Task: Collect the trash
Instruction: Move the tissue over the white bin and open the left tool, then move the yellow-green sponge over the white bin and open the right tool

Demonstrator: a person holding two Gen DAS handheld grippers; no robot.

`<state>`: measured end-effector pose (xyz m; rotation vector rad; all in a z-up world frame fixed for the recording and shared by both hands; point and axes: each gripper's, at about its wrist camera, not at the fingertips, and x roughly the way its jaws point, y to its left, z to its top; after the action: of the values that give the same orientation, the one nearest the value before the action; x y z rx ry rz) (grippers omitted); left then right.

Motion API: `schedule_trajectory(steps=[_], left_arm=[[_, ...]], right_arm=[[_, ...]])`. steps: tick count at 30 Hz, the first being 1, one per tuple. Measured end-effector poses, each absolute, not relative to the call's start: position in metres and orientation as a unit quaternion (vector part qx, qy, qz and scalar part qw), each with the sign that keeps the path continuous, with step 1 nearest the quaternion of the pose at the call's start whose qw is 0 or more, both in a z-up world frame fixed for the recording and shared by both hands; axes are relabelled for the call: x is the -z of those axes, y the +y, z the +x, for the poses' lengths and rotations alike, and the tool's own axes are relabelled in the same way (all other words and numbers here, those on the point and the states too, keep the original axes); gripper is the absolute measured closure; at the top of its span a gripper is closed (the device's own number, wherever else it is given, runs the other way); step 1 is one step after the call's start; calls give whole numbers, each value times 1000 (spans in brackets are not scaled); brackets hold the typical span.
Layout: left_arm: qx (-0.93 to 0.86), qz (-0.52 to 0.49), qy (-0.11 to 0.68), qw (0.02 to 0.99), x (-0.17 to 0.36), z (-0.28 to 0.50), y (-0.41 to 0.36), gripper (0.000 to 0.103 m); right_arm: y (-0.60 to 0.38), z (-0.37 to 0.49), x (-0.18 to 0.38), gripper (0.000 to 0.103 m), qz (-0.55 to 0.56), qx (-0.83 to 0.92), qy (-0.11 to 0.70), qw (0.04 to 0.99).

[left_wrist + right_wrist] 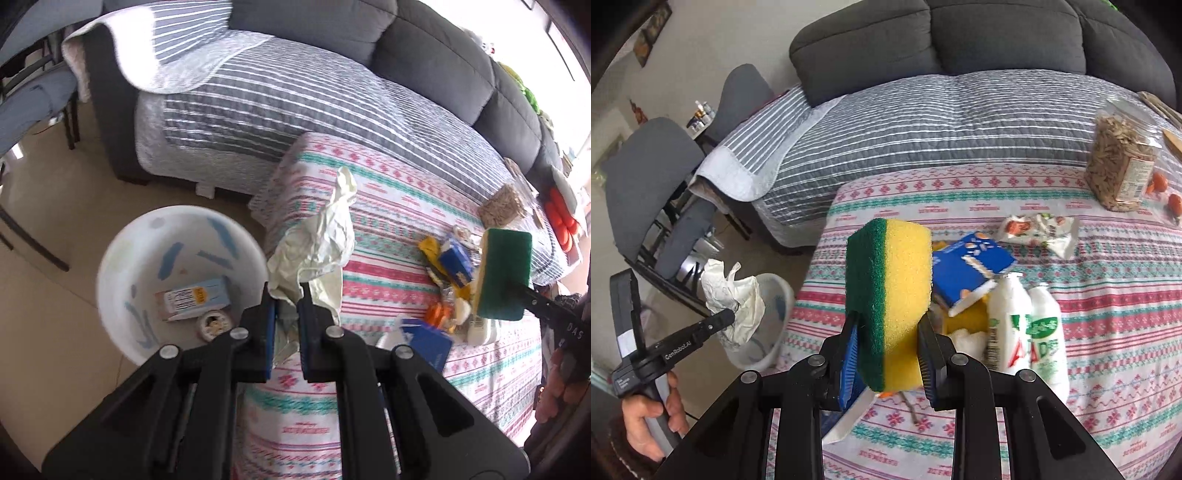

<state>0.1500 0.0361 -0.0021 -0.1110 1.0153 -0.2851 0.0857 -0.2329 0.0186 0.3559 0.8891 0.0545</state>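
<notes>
My left gripper [286,295] is shut on a crumpled white paper [321,236] and holds it at the table's left edge, beside the white bin [122,258] on the floor. The bin holds a small carton [195,299] and a round lid [214,325]. In the right wrist view the paper [731,295] hangs over the bin [775,295]. My right gripper [886,317] is shut on a yellow and green sponge [890,295], held above the table. The sponge also shows in the left wrist view [506,273]. Below it lie a blue carton [971,266], two white bottles [1030,325] and a snack wrapper [1041,229].
The table has a patterned cloth [1108,332]. A bag of seeds [1119,166] and orange tomatoes [1160,184] sit at its far right. A grey sofa with a striped quilt [923,129] stands behind. Grey chairs [650,184] stand at the left.
</notes>
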Motion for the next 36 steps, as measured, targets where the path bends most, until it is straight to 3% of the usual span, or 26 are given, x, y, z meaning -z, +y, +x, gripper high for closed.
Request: schedule_trajectory(steps=[17, 18, 22, 23, 31, 36], left_arm=[[38, -62, 519, 852, 39, 173, 107, 90], [34, -66, 519, 851, 40, 175, 108, 87], [19, -87, 528, 844, 43, 173, 113, 34], [13, -87, 525, 847, 42, 171, 115, 29], [-27, -42, 505, 862, 32, 153, 133, 9], [-39, -37, 507, 860, 29, 146, 145, 7]], right_arm=[[-174, 114, 6, 73, 178, -110, 446, 870], [-172, 114, 8, 73, 180, -112, 448, 869], [-169, 118, 11, 73, 188, -115, 451, 865], [-167, 119, 12, 73, 188, -116, 452, 864], [-139, 130, 17, 73, 169, -133, 472, 855], [-109, 144, 22, 73, 169, -146, 481, 848]])
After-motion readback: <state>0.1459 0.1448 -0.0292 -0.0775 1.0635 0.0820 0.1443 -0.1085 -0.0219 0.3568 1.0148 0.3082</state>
